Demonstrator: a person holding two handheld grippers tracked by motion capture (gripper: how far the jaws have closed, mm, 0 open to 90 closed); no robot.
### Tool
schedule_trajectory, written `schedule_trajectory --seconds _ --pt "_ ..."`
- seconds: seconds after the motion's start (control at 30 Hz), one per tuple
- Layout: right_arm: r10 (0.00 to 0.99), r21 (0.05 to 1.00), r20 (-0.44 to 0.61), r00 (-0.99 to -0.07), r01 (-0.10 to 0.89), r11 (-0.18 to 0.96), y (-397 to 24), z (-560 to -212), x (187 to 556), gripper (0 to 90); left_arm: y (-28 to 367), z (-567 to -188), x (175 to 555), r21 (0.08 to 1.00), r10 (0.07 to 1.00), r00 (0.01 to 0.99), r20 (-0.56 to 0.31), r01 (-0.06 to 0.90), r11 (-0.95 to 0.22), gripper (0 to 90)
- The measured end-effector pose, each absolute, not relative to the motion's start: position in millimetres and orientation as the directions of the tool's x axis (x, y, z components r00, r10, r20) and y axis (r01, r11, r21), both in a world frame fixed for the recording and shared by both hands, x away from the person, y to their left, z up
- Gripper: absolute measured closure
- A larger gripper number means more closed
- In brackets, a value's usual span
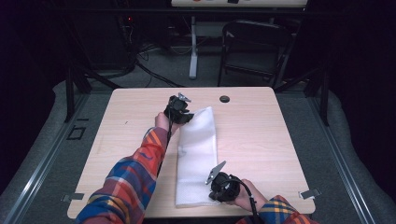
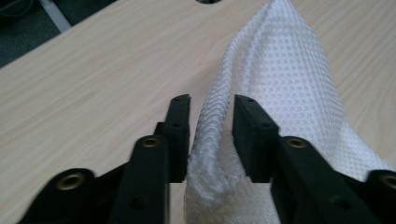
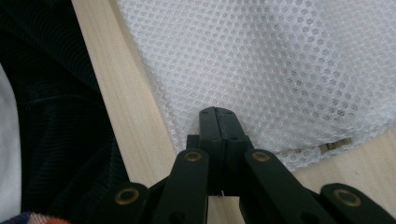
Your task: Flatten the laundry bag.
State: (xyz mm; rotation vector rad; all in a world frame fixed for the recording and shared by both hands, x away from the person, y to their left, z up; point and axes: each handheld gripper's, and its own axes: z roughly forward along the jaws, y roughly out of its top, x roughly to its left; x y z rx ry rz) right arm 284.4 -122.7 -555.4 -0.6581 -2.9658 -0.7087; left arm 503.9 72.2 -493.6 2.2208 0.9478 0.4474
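A long white mesh cloth (image 1: 196,149) lies folded down the middle of the light wood table (image 1: 266,140). At its far end my left gripper (image 1: 185,115) stands over a raised fold. In the left gripper view that fold (image 2: 212,154) runs between the jaws of the left gripper (image 2: 212,100), which stand apart, with a gap on the right side. At the near end my right gripper (image 1: 212,191) sits at the cloth's corner. In the right gripper view the right gripper (image 3: 217,111) has its jaws pressed together on the cloth's edge (image 3: 261,60).
A black round grommet (image 1: 224,98) sits in the table near the far edge. Metal clips (image 1: 309,193) mark the near corners. A dark folding chair (image 1: 252,46) and a white desk leg (image 1: 193,51) stand beyond the table. Plaid sleeves come in from below.
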Motion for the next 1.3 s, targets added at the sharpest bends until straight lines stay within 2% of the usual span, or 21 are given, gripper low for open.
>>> schedule_trajectory --seconds 0.03,0.1,0.13,0.17,0.3,0.4,0.43,0.5,0.63,0.67,0.77,1.13,1.3 --pt "0.383 0.411 0.096 -0.919 0.388 0.825 -123.4 -553.1 285.6 90.0 72.7 -492.3 504.6 0.697 0.738 0.673 0.052 0.505 -0.509 61.9" --pt "0.395 0.442 0.103 -0.913 0.398 0.804 -122.9 -553.8 283.6 90.0 73.6 -488.6 505.7 0.696 0.744 0.664 0.075 0.499 -0.516 53.6" --pt "0.4 0.457 0.096 -0.911 0.397 0.796 -122.8 -550.7 282.7 88.8 73.8 -486.9 506.8 0.697 0.751 0.654 0.084 0.5 -0.514 40.3" --pt "0.4 0.457 0.096 -0.911 0.397 0.796 -122.8 -550.7 282.7 88.8 73.6 -485.9 507.0 0.697 0.758 0.645 0.092 0.502 -0.512 40.3" --pt "0.417 0.469 0.089 -0.905 0.407 0.784 -123.7 -548.6 283.3 83.8 76.4 -482.3 504.9 0.698 0.763 0.641 0.081 0.51 -0.503 29.9" --pt "0.442 0.474 0.074 -0.894 0.422 0.773 -127.8 -542.3 287.2 72.6 78.3 -481.7 499.4 0.691 0.753 0.655 0.064 0.516 -0.507 24.6" --pt "0.46 0.502 0.085 -0.884 0.437 0.746 -129.2 -542.8 288.1 64.9 79.5 -481.5 496.1 0.692 0.746 0.664 0.051 0.515 -0.506 22.6" --pt "0.483 0.477 0.074 -0.872 0.456 0.751 -133.6 -539.0 292.4 51.7 81.7 -481.3 489.3 0.697 0.737 0.674 0.043 0.509 -0.506 19.6" --pt "0.525 0.484 0.08 -0.848 0.493 0.723 -142.6 -537.3 297.7 24.1 84.2 -482.7 473.7 0.689 0.712 0.701 0.041 0.496 -0.529 15.9" --pt "0.525 0.484 0.08 -0.848 0.493 0.723 -142.6 -537.3 297.7 24.1 84.8 -482.7 469.2 0.686 0.705 0.707 0.045 0.492 -0.536 15.9" --pt "0.557 0.494 0.07 -0.827 0.514 0.701 -147.5 -533.5 300.7 15.3 86.1 -483.3 452.1 0.688 0.678 0.734 0.036 0.474 -0.55 13.7" --pt "0.603 0.494 0.069 -0.795 0.552 0.672 -156.6 -531.5 305.3 9.8 84.7 -487.3 381.4 0.687 0.571 0.821 -0.003 0.416 -0.595 0.1" --pt "0.615 0.494 0.074 -0.785 0.565 0.661 -158.8 -531.6 305.8 6.6 89.4 -495.7 356.5 0.687 0.559 0.829 -0.011 0.412 -0.598 0.0"
